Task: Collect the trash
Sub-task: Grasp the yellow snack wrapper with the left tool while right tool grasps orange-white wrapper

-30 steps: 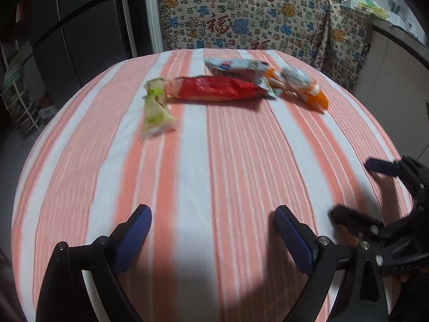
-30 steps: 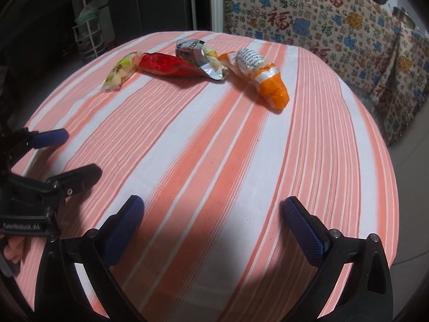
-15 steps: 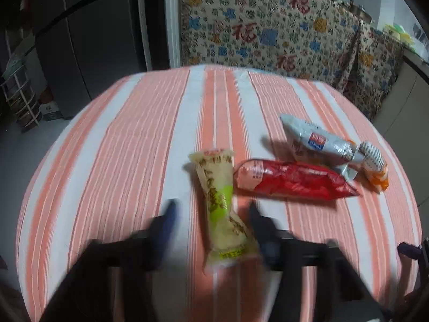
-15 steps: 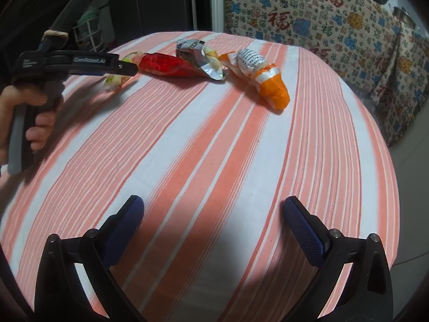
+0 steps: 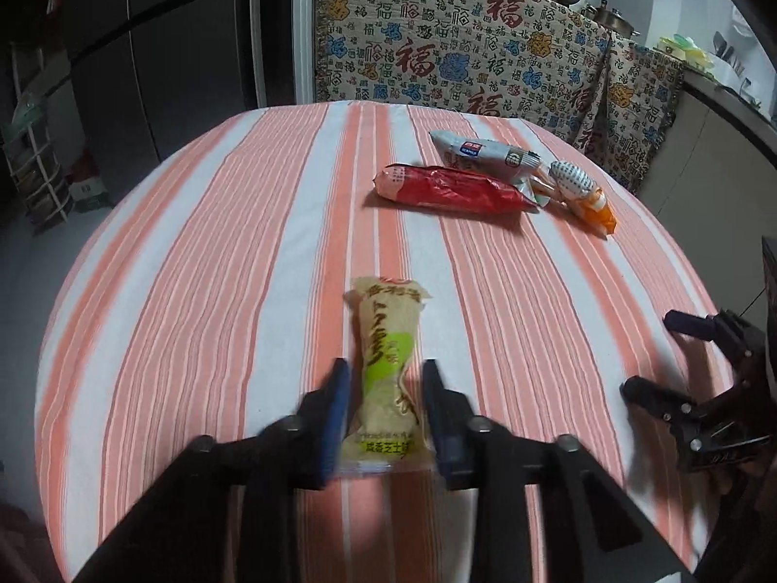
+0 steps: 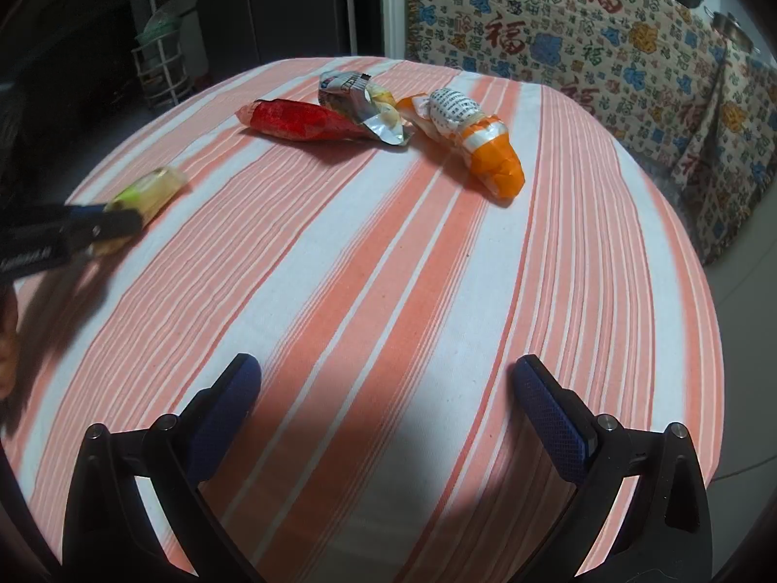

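Wrapper [image 5: 386, 374] btwn L gripper [image 5: 386, 408] fingers, maybe touching

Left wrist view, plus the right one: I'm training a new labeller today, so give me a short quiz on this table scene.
1. True or false: the left gripper has its fingers on either side of the yellow-green wrapper.
2. Which wrapper lies nearest the red wrapper? A) yellow-green wrapper B) silver wrapper C) none lies near it
3. Fill in: the right gripper is ____, with only the striped tablecloth between its fingers.

Key: 1 true; 2 B; 3 open. The orange-and-white wrapper lies just beyond the silver one. Whether the left pads already press the wrapper is too blurred to tell.
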